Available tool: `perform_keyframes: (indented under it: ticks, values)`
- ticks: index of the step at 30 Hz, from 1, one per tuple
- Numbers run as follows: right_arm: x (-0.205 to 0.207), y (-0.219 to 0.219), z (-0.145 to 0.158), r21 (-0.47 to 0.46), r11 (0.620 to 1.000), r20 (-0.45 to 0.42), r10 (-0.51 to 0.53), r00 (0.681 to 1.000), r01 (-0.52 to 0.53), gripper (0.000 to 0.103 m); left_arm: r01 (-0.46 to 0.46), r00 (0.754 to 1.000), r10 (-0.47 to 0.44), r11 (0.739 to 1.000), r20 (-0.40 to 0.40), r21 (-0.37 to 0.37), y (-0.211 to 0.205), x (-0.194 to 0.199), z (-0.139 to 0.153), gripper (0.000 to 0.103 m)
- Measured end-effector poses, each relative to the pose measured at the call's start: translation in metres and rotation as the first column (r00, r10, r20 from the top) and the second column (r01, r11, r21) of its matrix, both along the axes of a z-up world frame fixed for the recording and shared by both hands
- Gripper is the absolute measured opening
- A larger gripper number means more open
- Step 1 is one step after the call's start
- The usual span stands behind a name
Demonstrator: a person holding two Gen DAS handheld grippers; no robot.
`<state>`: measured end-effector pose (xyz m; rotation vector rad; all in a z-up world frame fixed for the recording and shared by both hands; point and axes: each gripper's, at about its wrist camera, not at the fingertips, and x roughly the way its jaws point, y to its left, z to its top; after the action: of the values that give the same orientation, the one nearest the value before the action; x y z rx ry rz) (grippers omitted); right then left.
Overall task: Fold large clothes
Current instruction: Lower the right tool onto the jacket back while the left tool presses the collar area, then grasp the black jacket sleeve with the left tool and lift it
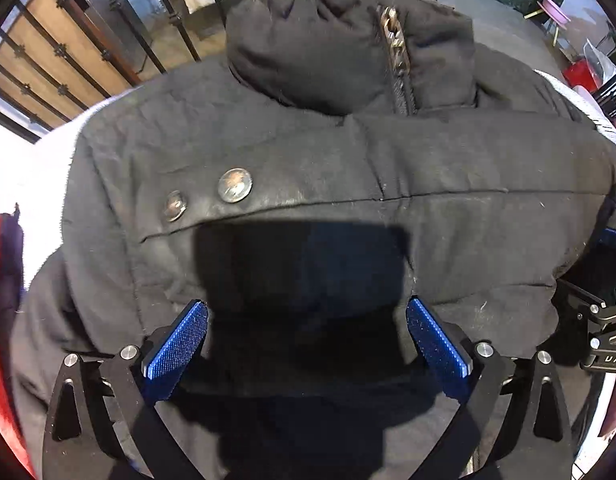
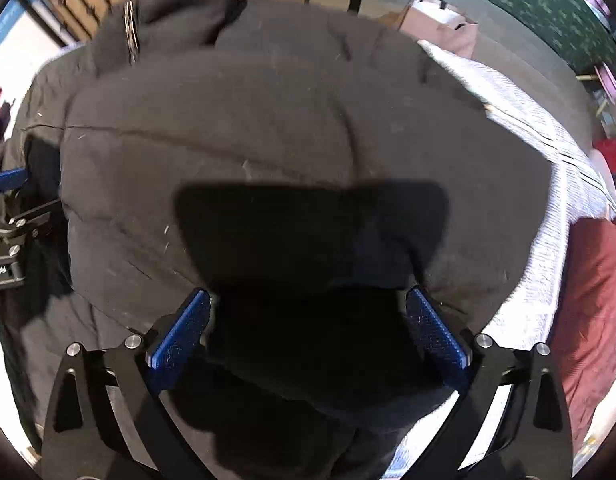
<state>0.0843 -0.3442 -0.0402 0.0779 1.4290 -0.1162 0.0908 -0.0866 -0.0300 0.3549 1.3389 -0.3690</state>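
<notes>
Behind everything stand black iron bars [image 1: 179, 28] and a white striped bed cover [image 2: 548, 160], and on this cover lies the black puffer jacket [image 1: 308, 168]. Both tools hang low over the jacket's near part: the left tool [image 1: 307, 336] has its blue pads wide apart with nothing between them, and the right tool [image 2: 308, 332] is also spread and holds nothing. Beyond the left tool, toward the collar [image 1: 340, 48], sit two metal snap buttons [image 1: 234, 185] and the zipper [image 1: 400, 68]. I think the thick filling is the danger: a shallow pinch may catch only the outer cloth and slip, and the puffy fold may spring open again. Pads could also snag on the snaps.
</notes>
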Motion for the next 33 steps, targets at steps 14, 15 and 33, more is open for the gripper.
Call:
perform_keyframes:
  ticks: [14, 15, 33]
  values:
    - [0.004, 0.013, -0.019, -0.099, 0.995, 0.05, -0.011, 0.999, 0.016, 0.099, 0.005, 1.0, -0.004, 0.999, -0.017, 0.037, -0.015, 0.009, -0.018, 0.099]
    - [0.002, 0.014, -0.018, -0.102, 0.995, 0.067, -0.007, 0.998, 0.014, 0.099, 0.007, 1.0, -0.007, 0.999, -0.015, 0.036, -0.015, 0.006, -0.016, 0.099]
    - [-0.11, 0.073, 0.059, 0.112, 0.994, 0.146, -0.029, 0.989, 0.013, 0.098, -0.184, 0.953, 0.197, 0.98, 0.231, -0.076, 0.17, -0.174, 0.11, 0.097]
